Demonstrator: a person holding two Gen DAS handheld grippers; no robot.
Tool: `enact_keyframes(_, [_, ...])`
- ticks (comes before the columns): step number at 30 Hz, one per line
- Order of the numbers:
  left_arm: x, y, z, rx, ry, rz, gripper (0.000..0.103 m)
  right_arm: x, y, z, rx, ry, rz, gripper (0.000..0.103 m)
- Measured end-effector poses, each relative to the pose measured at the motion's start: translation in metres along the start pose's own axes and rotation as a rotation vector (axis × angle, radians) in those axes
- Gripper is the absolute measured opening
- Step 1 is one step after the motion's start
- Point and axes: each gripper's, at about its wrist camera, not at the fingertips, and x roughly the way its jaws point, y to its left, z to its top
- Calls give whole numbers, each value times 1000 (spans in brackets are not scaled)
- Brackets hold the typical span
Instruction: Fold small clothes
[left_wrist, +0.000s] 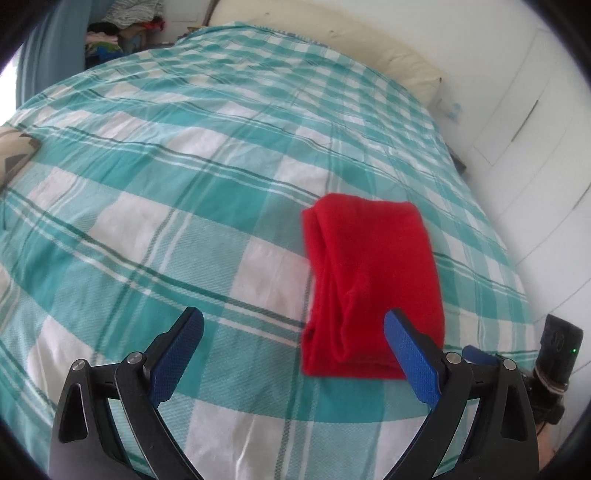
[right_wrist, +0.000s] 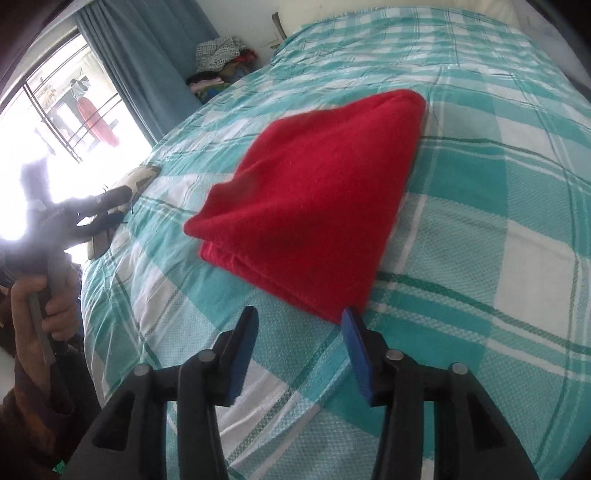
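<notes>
A bedroom in a home. Big bed (left_wrist: 221, 166) with a green and white checked cover, a pale pillow (left_wrist: 369, 48) by the white wall (left_wrist: 524, 110). Blue curtain (right_wrist: 147, 62) beside a bright window (right_wrist: 55, 122) with bars. Pile of clothes (right_wrist: 221, 66) in the corner behind the bed.

A folded red garment (right_wrist: 314, 199) lay on the checked bedspread (right_wrist: 480, 229). Just short of its near edge, the right gripper (right_wrist: 299, 317) stood with jaws apart and empty. Far left of the garment, a hand (right_wrist: 40, 306) gripped the left gripper's handle.
</notes>
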Motion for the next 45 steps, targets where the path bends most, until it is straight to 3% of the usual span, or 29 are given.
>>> enact_keyframes(3, [48,-17,20,27,77,-3,99,-8,-28,25,102,-81,-6,70])
enact_keyframes(6, [95,-19,26,-2,181,5,99,10,-60,49,232,-80,15,70])
enact_keyframes(11, [123,-25,17,31,212,2,99,63,-86,70,383,-11,167,70])
enact_keyframes(13, [125,-26,19,38,201,-4,99,85,-85,75,383,23,190,69])
enact_keyframes(14, [125,-27,20,43,190,0,97,92,-82,78,363,31,178,64])
enact_keyframes(15, [125,-28,20,49,178,8,79,96,-77,82,327,31,152,49])
enact_keyframes(16, [126,-30,20,56,173,-2,63,99,-67,84,272,33,97,42])
enact_keyframes(17, [127,-33,18,58,182,-37,33,99,-54,87,198,28,21,35])
enact_keyframes(18, [126,-38,16,60,180,-35,26,99,-38,88,111,19,-55,30])
enact_keyframes(22, [110,-57,15,147,118,71,20,96,31,81,-235,-39,-341,26])
enact_keyframes(24, [96,-55,21,132,91,51,19,87,46,80,-279,-79,-379,24])
enact_keyframes(28, [54,-54,43,103,-5,-3,19,53,58,91,-278,-181,-357,23])
enact_keyframes(32, [16,-61,62,113,-123,-20,20,21,78,114,-299,-299,-311,23])
enact_keyframes(34, [19,-62,62,130,-132,0,24,21,80,129,-273,-299,-270,23])
enact_keyframes(37, [53,-58,46,162,-67,90,52,36,57,135,-180,-227,-243,29])
enact_keyframes(38, [63,-56,37,178,-46,149,65,45,46,132,-151,-181,-249,39])
enact_keyframes(39, [69,-54,29,196,-34,200,68,52,34,124,-125,-143,-276,51])
enact_keyframes(41, [69,-53,19,225,-20,244,70,55,12,105,-89,-101,-331,65])
enact_keyframes(44, [48,-62,11,269,-94,269,96,35,-13,75,-53,-87,-371,69])
enact_keyframes(45, [39,-66,9,283,-133,286,99,25,-19,66,-46,-89,-381,75])
